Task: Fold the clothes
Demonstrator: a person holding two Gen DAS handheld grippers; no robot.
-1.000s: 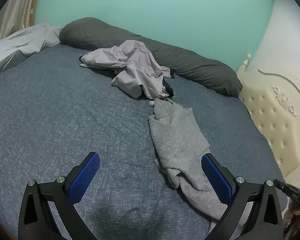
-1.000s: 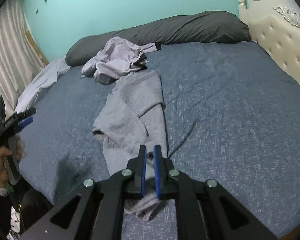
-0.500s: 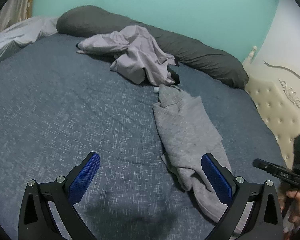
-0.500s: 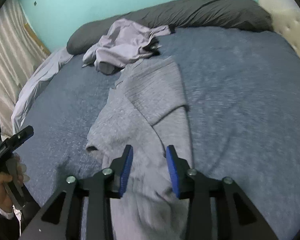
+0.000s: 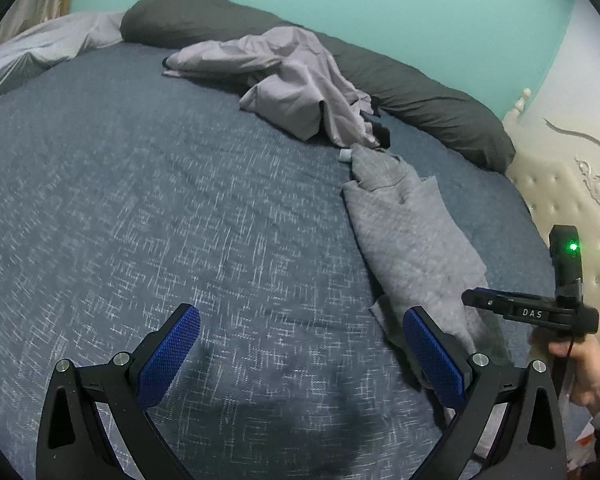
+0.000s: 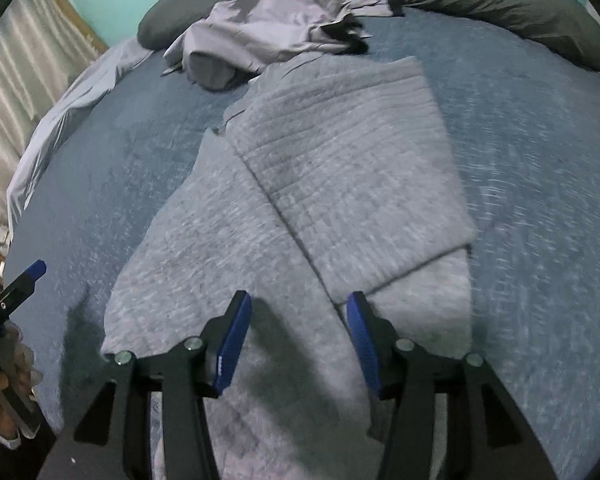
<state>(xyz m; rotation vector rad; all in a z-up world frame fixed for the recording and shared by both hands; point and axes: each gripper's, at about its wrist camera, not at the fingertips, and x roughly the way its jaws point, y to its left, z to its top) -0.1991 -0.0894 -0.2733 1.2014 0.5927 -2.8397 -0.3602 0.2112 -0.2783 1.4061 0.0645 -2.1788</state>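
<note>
A grey knitted garment [image 6: 324, 184] lies lengthwise on the blue bedspread [image 6: 540, 200], one part folded over the rest. My right gripper [image 6: 298, 320] hangs just above its near end; its jaws are opening and nothing is pinched between the blue pads. In the left wrist view the same grey garment [image 5: 412, 236] lies to the right. My left gripper [image 5: 300, 344] stands wide open over bare bedspread [image 5: 160, 200], its right fingertip [image 5: 420, 332] beside the garment's near edge. The right gripper [image 5: 466, 300] shows at that view's right edge, held by a hand.
A crumpled lilac garment [image 5: 296, 80] lies behind the grey one, against a long dark grey bolster [image 5: 420, 92] by the teal wall. A pale sheet [image 5: 40, 48] bunches at the far left. A cream padded headboard [image 5: 572, 208] borders the right. The left hand's gripper [image 6: 16, 292] shows at the right view's left edge.
My right gripper went from shut to open and dropped closer over the grey garment. My left gripper sank nearer the bedspread, still open. The right hand's gripper came into the left wrist view.
</note>
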